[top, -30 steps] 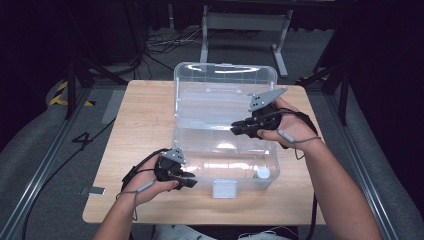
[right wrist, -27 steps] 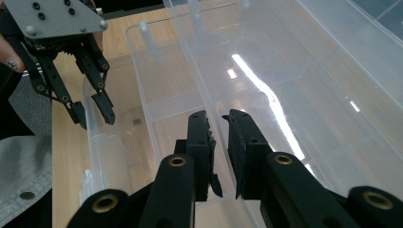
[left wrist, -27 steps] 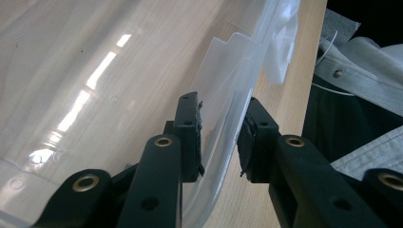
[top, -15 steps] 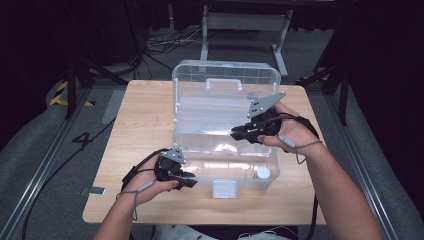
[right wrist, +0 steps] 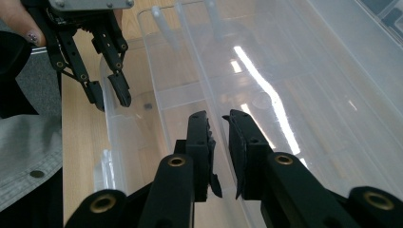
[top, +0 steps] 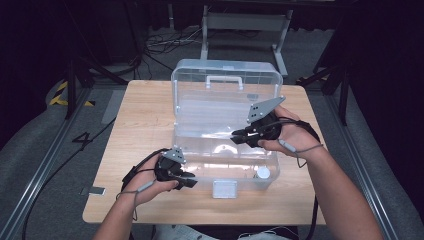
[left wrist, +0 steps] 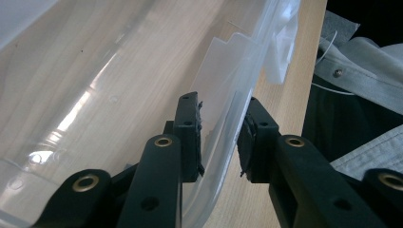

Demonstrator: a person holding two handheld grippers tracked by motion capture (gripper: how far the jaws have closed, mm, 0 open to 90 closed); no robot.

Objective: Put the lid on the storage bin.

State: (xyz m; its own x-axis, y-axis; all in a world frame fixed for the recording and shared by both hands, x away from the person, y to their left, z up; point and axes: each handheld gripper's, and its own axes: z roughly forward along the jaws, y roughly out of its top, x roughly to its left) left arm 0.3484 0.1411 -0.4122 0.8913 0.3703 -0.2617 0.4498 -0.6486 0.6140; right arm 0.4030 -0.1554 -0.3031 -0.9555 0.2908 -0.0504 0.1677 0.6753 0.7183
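Observation:
A clear plastic box stands on the wooden table with its lid tipped back. My left gripper is at the box's near left corner, jaws astride the front wall, one pad inside and one outside, pinching it. It also appears in the right gripper view. My right gripper reaches into the box from the right. Its jaws stand almost together on the thin rim of a clear inner tray.
A white latch hangs on the box's front. A small white round piece lies in the near right corner. The lid carries a handle. Cables and a metal stand lie on the floor beyond the table.
My right gripper has drifted a little toward the near left, lower over the box. The left gripper and the box have kept still.

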